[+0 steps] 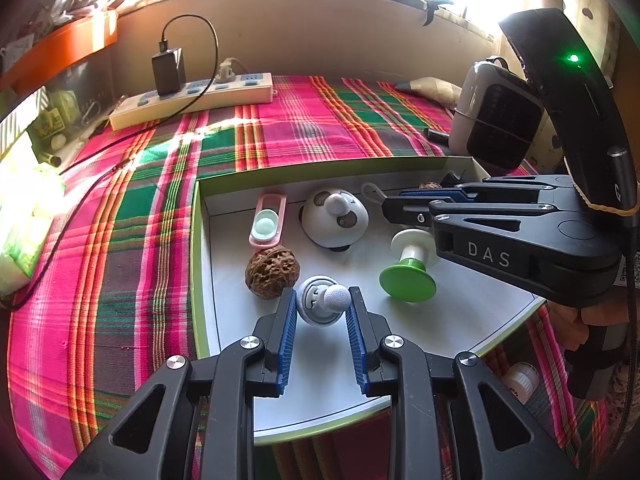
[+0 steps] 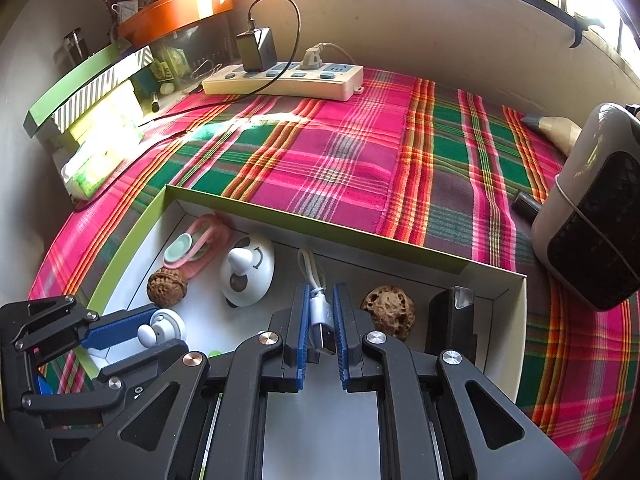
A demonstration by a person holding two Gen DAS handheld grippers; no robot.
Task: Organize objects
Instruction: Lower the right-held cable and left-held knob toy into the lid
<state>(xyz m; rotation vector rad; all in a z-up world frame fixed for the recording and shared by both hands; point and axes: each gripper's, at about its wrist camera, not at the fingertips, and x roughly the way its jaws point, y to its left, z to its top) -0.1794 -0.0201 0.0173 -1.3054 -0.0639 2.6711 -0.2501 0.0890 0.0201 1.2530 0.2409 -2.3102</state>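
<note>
A: Both hands down in the green-edged box [image 2: 320, 220] on the plaid cloth [image 2: 340, 152]. Left gripper [image 1: 323, 304] clamped on the small grey-white knob toy [image 1: 322, 302], blue pads hard against its round base, low over the white floor just beside the walnut [image 1: 272, 270]

B: And the right gripper [image 2: 320, 320] pinched tight around the white USB cable [image 2: 318, 304], silver plug pointing back toward the camera, loop trailing off to the far wall

A: Best done slowly here, probably. Crowded tray: panda-faced dome [image 2: 248, 276], pink holder [image 2: 200, 244], green-and-white spool [image 1: 408, 264], second walnut [image 2: 388, 312], dark block [image 2: 452, 324] in the corner

B: Straight up first with the cable, likely, so the loop clears the dome and the nut before any sideways travel. Loose cord, prone to snagging

A: Same for the knob toy: round base, slippery between flat pads, so steady squeeze and no twisting. One hand at a time safer, with both tools so near each other

B: Anything readable?

A: "DAS" in pale capitals on the side of the right tool, seen from the left wrist. Green light glowing on the black device above it. Printing on the boxes at the far left, too blurred to read
</note>
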